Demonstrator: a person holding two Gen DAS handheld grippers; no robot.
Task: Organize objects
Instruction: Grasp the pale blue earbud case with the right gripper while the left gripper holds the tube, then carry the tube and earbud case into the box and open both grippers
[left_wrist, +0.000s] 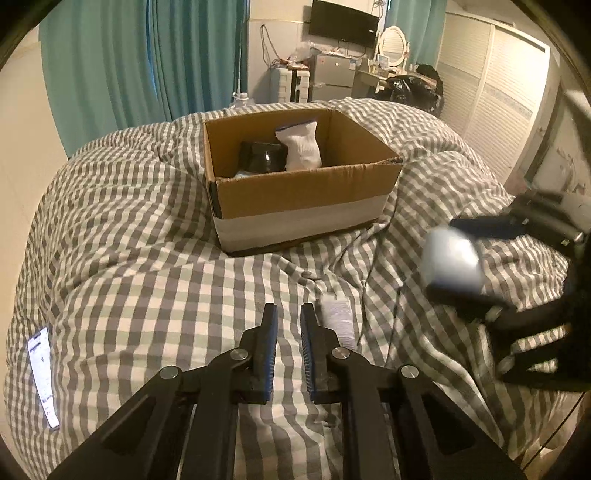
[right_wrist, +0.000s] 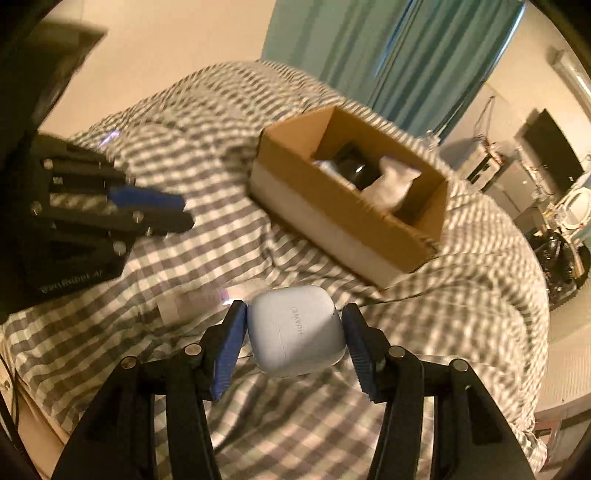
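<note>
An open cardboard box (left_wrist: 306, 199) sits on the checked bed; it also shows in the right wrist view (right_wrist: 332, 236). Inside are a white sock bundle (left_wrist: 301, 146) and a dark round object (left_wrist: 264, 157). My right gripper (right_wrist: 293, 332) is shut on a pale blue earbuds case (right_wrist: 295, 328) and holds it above the bed, right of and nearer than the box; the case also shows blurred in the left wrist view (left_wrist: 452, 258). My left gripper (left_wrist: 289, 314) is nearly closed and empty, low over the bed. A white folded item (left_wrist: 338, 321) lies just right of its fingertips.
A lit phone (left_wrist: 42, 373) lies on the bed at far left. Teal curtains (left_wrist: 147, 55), a wardrobe (left_wrist: 491, 92), a small fridge and a cluttered dresser stand beyond the bed. A thin cable (left_wrist: 384, 236) runs across the duvet right of the box.
</note>
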